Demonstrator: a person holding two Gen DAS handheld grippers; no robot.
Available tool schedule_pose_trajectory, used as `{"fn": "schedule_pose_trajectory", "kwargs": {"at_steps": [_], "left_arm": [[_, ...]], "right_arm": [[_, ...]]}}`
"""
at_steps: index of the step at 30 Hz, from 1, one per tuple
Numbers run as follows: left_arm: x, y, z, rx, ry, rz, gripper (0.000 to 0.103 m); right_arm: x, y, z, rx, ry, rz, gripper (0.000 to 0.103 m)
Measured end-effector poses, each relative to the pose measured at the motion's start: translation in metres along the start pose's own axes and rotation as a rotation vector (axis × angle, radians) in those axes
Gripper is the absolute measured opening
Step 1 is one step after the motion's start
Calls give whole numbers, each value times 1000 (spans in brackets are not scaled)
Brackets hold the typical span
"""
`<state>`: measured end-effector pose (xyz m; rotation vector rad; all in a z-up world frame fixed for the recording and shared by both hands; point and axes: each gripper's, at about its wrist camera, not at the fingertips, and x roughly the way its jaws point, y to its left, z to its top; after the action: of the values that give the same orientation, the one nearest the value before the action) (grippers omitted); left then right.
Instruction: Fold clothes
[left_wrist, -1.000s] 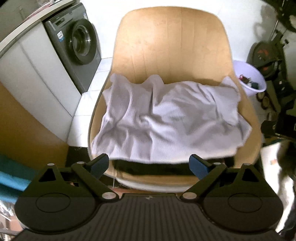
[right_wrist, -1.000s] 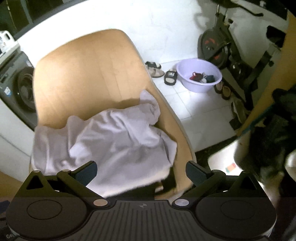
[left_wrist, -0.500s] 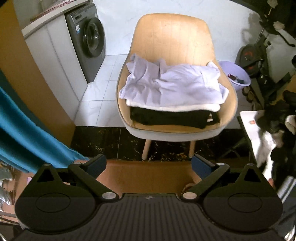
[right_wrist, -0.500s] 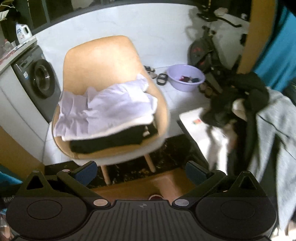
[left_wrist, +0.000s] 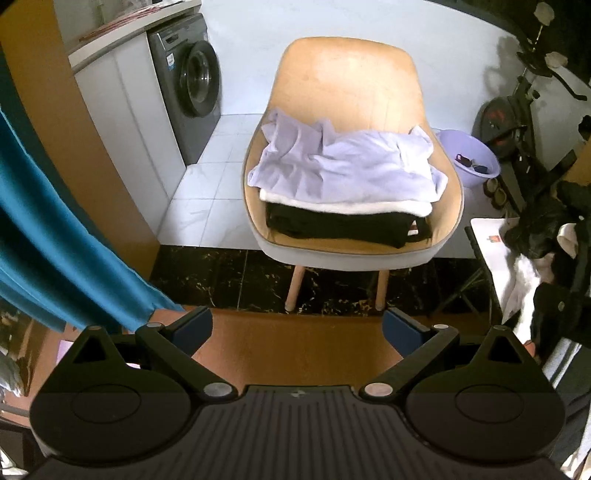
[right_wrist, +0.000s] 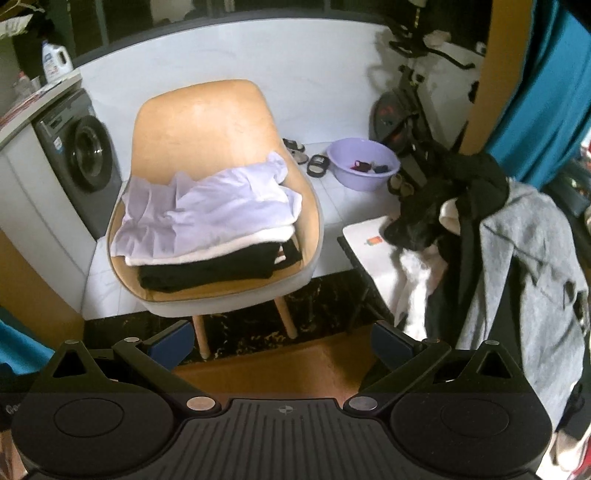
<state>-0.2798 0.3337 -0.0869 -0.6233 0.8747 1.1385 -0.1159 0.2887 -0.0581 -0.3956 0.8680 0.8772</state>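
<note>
A folded stack lies on the tan chair (left_wrist: 347, 85) (right_wrist: 207, 118): a pale lilac garment (left_wrist: 347, 166) (right_wrist: 210, 206) on top, a white one under it, and a black garment (left_wrist: 343, 227) (right_wrist: 210, 271) at the bottom. My left gripper (left_wrist: 297, 326) hangs open and empty well back from the chair, above the brown floor. My right gripper (right_wrist: 282, 338) is open and empty too, equally far from the stack. At the right, a heap of unfolded clothes (right_wrist: 517, 236) (left_wrist: 546, 229), black, white and grey, is piled over a white table (right_wrist: 369, 240).
A grey washing machine (left_wrist: 190, 85) (right_wrist: 81, 158) stands left of the chair under a white counter. A lilac basin (left_wrist: 472, 158) (right_wrist: 364, 162), slippers (right_wrist: 306, 157) and an exercise bike (left_wrist: 517, 110) (right_wrist: 406, 107) are behind on the right. A teal curtain (left_wrist: 44, 229) hangs at the left.
Both grippers have pulled back from right over the stack on the chair. The whole chair, the floor and the heap of clothes at the right have come into view.
</note>
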Motion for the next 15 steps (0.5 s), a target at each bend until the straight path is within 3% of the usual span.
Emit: {"fn": "schedule_pose_trajectory", "kwargs": {"at_steps": [4, 15], "left_arm": [[4, -11, -4, 33, 26, -10, 100], [7, -30, -8, 103, 39, -35, 100]], "right_arm": [[0, 1, -2, -56, -21, -39, 102], [12, -19, -13, 14, 48, -45, 102]]}}
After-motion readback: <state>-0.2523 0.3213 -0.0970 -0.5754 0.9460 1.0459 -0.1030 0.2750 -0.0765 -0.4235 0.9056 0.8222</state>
